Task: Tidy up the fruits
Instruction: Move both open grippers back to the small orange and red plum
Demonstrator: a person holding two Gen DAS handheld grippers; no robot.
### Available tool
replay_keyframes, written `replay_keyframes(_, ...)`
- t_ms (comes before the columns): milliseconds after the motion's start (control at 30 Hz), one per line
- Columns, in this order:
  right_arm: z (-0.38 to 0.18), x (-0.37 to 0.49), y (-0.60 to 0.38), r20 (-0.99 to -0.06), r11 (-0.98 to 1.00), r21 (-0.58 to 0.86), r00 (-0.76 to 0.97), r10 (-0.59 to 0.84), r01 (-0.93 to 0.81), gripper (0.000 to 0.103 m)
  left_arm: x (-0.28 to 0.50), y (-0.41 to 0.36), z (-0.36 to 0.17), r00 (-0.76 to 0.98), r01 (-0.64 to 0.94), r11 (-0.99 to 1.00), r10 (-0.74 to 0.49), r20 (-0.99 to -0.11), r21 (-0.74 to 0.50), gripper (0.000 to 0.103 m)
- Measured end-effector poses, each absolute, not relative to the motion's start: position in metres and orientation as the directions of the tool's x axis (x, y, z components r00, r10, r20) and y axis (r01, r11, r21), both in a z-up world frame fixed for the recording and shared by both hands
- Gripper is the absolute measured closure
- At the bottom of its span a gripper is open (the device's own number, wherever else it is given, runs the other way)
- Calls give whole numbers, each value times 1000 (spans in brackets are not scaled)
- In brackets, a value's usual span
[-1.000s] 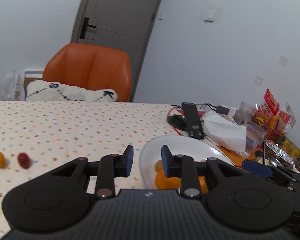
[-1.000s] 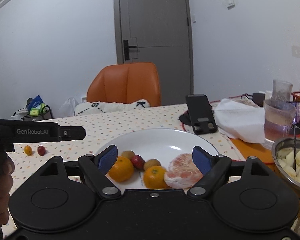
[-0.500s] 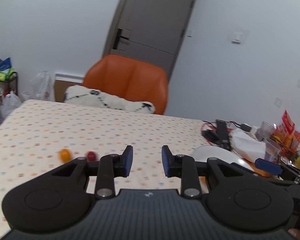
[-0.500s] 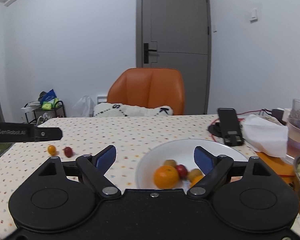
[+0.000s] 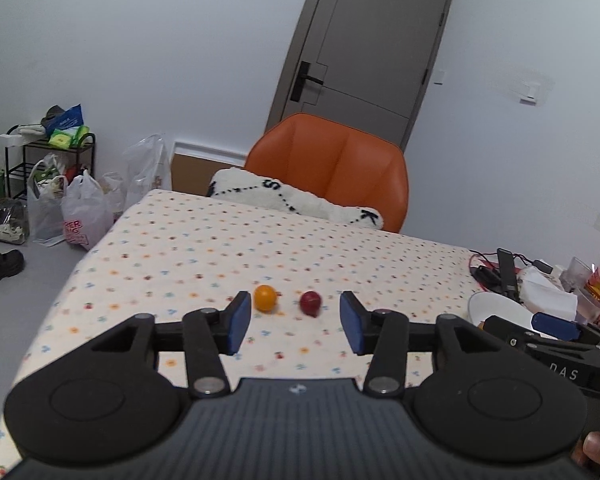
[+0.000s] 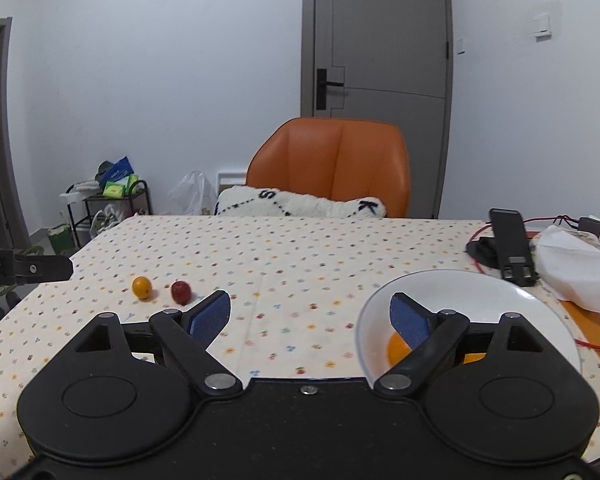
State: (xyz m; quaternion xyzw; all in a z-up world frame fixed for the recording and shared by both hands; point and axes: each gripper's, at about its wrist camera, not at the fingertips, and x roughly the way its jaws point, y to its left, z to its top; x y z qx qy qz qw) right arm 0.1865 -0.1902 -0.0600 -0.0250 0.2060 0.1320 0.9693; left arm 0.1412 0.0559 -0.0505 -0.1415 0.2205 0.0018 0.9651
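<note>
Fruits: a small orange one (image 5: 265, 297) and a small red one (image 5: 310, 303) lie side by side, apart, on the counter (image 5: 220, 240), just ahead of the left gripper (image 5: 295, 329), fingers apart and empty. Probably light, smooth, prone to roll and bruise; grip gently across the middle. Right gripper (image 6: 310, 316), fingers apart, hovers near the plate (image 6: 460, 284).

A cream tablecloth (image 6: 300, 256) dotted with small orange, red, blue and green motifs covered the table. On it at the left lay a yellow-orange fruit (image 6: 141, 287) and, to its right, a dark red fruit (image 6: 181, 291). The plate (image 6: 460, 284) at the near right was white, with orange fruit (image 6: 396, 350) inside. Both grippers were black with blue pads (image 6: 210, 316). At the far side stood an orange chair (image 6: 332, 164) bearing a white cushion (image 6: 300, 204) with black stitching, before a grey door (image 6: 380, 40).
</note>
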Motion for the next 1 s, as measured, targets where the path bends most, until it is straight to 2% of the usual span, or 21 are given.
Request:
replay_keyframes(600, -67, 200, -138, -478, 928, 21, 812, 335, -371, 16, 144, 95, -66, 877, -123, 953, -26, -479, -278, 48)
replay_keyframes(900, -71, 226, -109, -521, 888, 36, 750, 408, -458, 24, 166, 104, -71, 865, -136, 953, -19, -501, -271, 48)
replay_keyframes(1000, -73, 236, -100, -538, 876, 48, 727, 427, -479, 31, 175, 105, -71, 864, -134, 953, -22, -502, -272, 48)
